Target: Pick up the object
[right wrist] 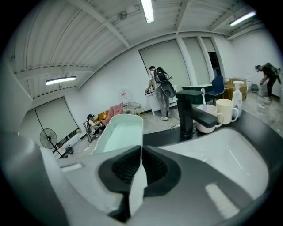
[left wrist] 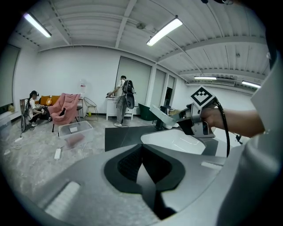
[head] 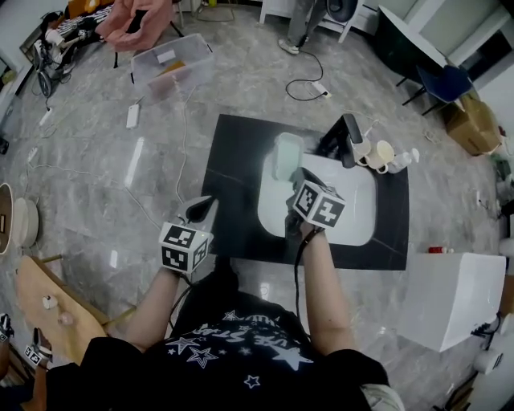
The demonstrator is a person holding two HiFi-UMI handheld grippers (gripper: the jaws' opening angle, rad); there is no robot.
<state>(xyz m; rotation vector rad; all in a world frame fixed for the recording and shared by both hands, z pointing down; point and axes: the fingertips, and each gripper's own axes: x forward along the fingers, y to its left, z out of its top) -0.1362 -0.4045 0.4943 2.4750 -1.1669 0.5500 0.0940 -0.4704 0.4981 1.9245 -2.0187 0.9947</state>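
You've got a white sink set into a black worktop. There's a black faucet at its far edge, with a cream mug and a pump bottle just beside it. Off on the floor are a clear plastic bin and a pink chair.

The person wore a black T-shirt with short sleeves, printed across the front with white stars. The left tool and the right tool each had a grey moulded body with black ribbed pads and carried a white cube bearing black square markers. A thin black cable ran from the right tool along the forearm.
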